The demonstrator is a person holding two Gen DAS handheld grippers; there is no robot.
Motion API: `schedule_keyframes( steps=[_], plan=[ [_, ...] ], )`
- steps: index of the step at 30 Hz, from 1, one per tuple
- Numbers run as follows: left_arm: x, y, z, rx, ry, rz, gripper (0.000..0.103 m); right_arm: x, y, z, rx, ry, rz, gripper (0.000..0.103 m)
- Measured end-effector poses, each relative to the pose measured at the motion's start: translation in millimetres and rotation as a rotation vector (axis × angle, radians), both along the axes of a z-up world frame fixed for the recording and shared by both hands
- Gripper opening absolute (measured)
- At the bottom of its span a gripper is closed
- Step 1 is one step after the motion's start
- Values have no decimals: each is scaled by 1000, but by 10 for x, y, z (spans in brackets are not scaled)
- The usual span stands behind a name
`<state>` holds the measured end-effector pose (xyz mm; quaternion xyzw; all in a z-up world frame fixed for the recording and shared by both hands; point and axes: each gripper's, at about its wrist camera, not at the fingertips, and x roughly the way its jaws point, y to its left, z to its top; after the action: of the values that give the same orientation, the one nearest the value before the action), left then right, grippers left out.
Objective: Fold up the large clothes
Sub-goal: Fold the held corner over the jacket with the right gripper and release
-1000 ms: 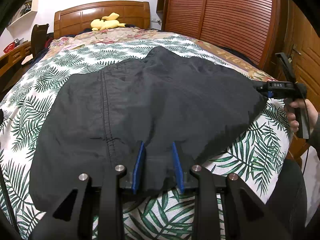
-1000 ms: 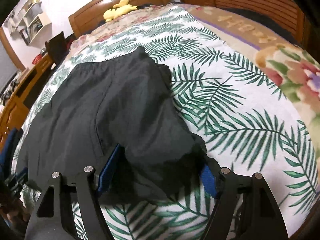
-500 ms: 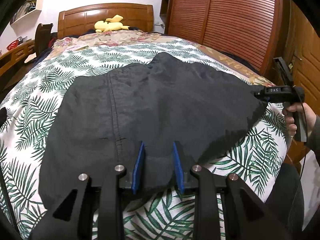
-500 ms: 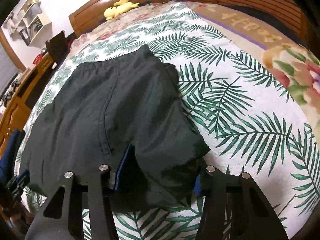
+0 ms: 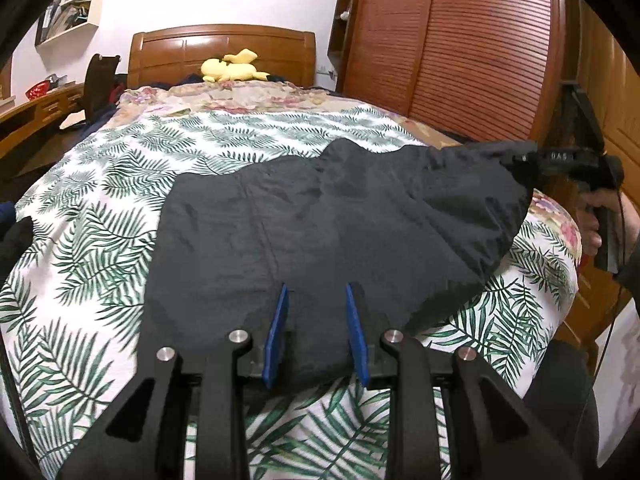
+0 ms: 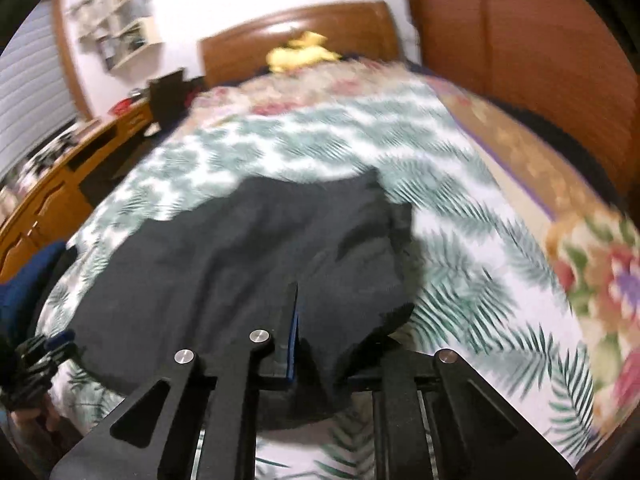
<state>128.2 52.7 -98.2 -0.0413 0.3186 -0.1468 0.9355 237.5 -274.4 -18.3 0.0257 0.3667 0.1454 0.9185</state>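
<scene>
Large black woven garment (image 5: 320,232) is lying ahead of both tools on the palm-print bedspread (image 5: 100,240), near hem being pinched by left gripper (image 5: 316,336) and right gripper (image 6: 296,344), whose jaws have just been closing onto cloth

Shorts (image 5: 320,224) spread on the bed (image 5: 100,216) ahead of me, their near hem in my left gripper (image 5: 316,332), their right corner lifted off the cover in my right gripper (image 5: 532,160), plush toy (image 5: 234,70) at the headboard (image 5: 222,50) behind, wardrobe (image 5: 452,48) right of the bed, desk (image 6: 60,184) to its left.
</scene>
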Motion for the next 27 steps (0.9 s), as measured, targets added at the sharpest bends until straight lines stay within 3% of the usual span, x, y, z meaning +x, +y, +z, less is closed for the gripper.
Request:
schedule_keyframes(
  steps=[6, 14, 18, 23, 27],
  plan=[
    [-110, 249, 34, -10, -14, 30, 27, -41, 796, 307, -38, -62, 147, 10],
    [-222, 520, 6, -19, -9, 71, 27, -126, 1950, 383, -15, -98, 362, 9],
    [-272, 622, -38, -9, -1, 87, 27, -196, 2364, 208, 32, -45, 453, 9],
    [-298, 703, -50, -13, -1, 106, 27, -281, 2661, -303, -31, 81, 507, 10],
    [-299, 693, -12, -19, -13, 108, 27, -423, 2688, -406, -65, 72, 515, 16]
  ],
)
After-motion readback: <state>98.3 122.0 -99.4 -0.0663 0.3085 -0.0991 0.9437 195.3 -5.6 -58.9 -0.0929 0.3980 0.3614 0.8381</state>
